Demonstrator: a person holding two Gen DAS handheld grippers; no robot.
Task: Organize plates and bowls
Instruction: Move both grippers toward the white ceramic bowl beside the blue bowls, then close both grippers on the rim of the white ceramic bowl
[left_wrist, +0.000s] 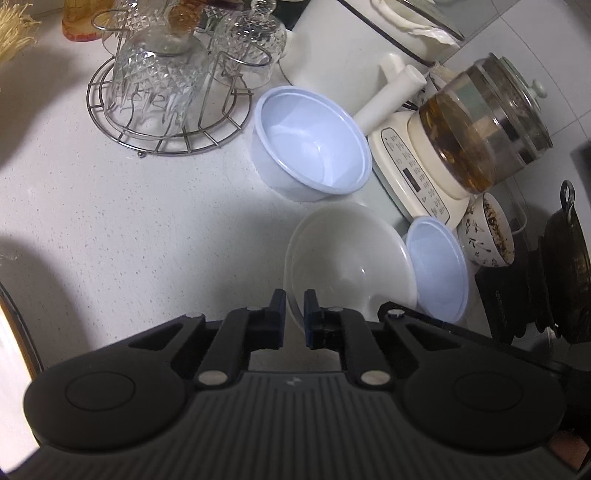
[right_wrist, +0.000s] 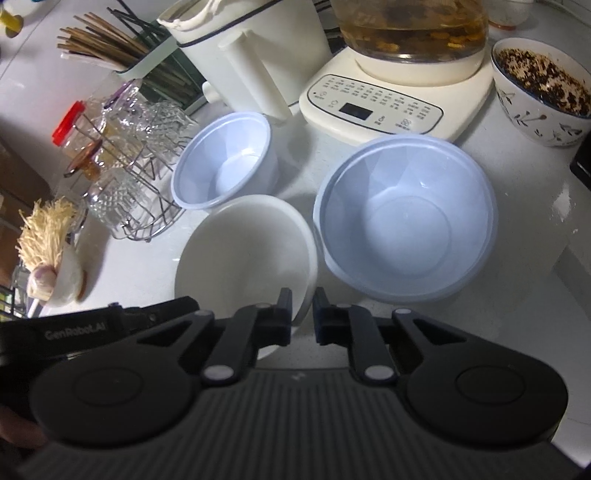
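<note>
A white bowl (left_wrist: 351, 251) (right_wrist: 243, 254) sits on the counter, tilted in my left gripper (left_wrist: 294, 295), which is shut on its near rim. A small pale blue bowl (left_wrist: 314, 144) (right_wrist: 225, 162) stands behind it. A larger pale blue bowl (left_wrist: 437, 266) (right_wrist: 406, 218) sits to the right of the white one. My right gripper (right_wrist: 302, 295) is nearly shut with a narrow gap, at the white bowl's right rim; whether it grips the rim is unclear. The left gripper's body shows at the lower left of the right wrist view (right_wrist: 110, 328).
A wire rack of glass cups (left_wrist: 166, 85) (right_wrist: 136, 173) stands at the left. A cream kettle base with a glass pot (left_wrist: 461, 140) (right_wrist: 388, 96), a white appliance (left_wrist: 351, 40), a patterned bowl of tea leaves (right_wrist: 543, 88), chopsticks (right_wrist: 110, 40) and a dark pan (left_wrist: 569, 266) crowd the back and right.
</note>
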